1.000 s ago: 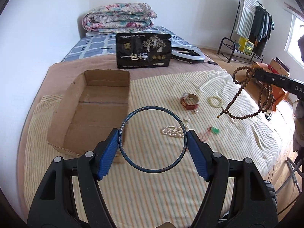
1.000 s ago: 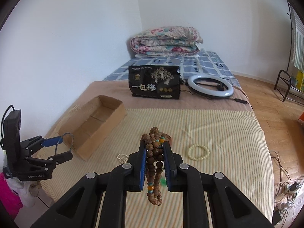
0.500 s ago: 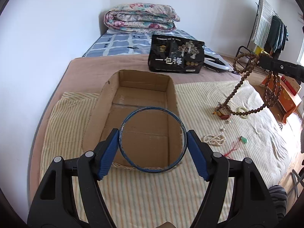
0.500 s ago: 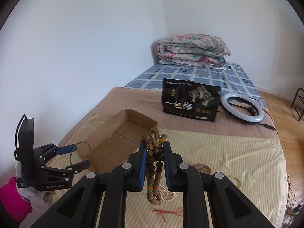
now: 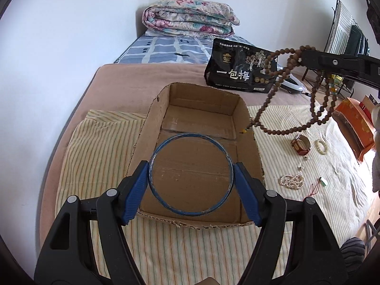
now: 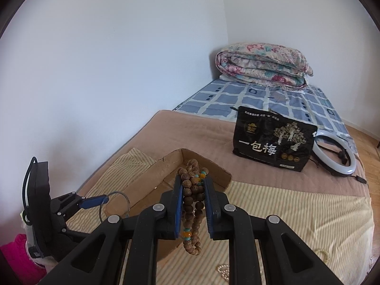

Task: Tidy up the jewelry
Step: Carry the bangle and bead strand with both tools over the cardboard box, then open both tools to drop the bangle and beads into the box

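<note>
Left tongs: clamped on the blue bangle — pads press its two sides, ring held flat over the near half of the cardboard box.
Right tongs: clamped on the wooden bead mala; loops hang below the pads, over the box's right rim — tail looks to touch the rim, hard to tell.
Box: open-topped, on the striped sheet on the bed.
Loose jewelry, right of box: red-brown bracelet, pale bead bracelet, pearl strand, green pendant on red cord.
Behind box: black snack bag, ring light, folded quilt.
</note>
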Motion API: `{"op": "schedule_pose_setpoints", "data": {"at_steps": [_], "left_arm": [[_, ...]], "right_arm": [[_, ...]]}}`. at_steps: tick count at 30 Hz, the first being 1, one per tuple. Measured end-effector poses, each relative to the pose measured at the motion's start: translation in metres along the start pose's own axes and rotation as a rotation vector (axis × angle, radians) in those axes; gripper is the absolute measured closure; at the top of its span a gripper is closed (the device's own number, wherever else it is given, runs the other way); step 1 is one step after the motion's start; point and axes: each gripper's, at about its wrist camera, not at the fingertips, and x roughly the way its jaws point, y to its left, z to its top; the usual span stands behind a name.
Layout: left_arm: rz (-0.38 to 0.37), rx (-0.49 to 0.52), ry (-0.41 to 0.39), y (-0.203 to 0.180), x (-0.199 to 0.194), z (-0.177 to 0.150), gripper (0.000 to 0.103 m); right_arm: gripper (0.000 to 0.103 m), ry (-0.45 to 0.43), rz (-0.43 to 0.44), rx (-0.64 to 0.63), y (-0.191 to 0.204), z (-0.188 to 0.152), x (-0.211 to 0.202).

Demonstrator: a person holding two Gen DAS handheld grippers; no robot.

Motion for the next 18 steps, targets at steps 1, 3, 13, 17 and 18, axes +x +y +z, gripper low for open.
{"op": "schedule_pose_setpoints", "data": {"at_steps": [1, 3, 13, 17, 18], "left_arm": [[-0.001, -0.004, 0.003, 0.002, 0.002, -0.001, 0.030], [-0.002, -0.011, 0.009, 0.003, 0.006, 0.000, 0.030], [-0.005, -0.036, 0.042, 0.010, 0.026, -0.004, 0.030], [-0.020, -0.049, 0.060, 0.012, 0.029, -0.004, 0.028], [-0.019, -0.051, 0.067, 0.011, 0.030, -0.004, 0.025]], "right_arm": [[0.088, 0.006, 0.005, 0.004, 0.001, 0.001, 0.006], [0.088, 0.020, 0.009, 0.006, 0.003, 0.001, 0.018], [0.088, 0.093, 0.010, 0.019, 0.002, -0.007, 0.068], [0.071, 0.099, 0.008, 0.018, 0.001, -0.009, 0.074], [0.059, 0.092, 0.004, 0.016, 0.001, -0.009, 0.072]]}}
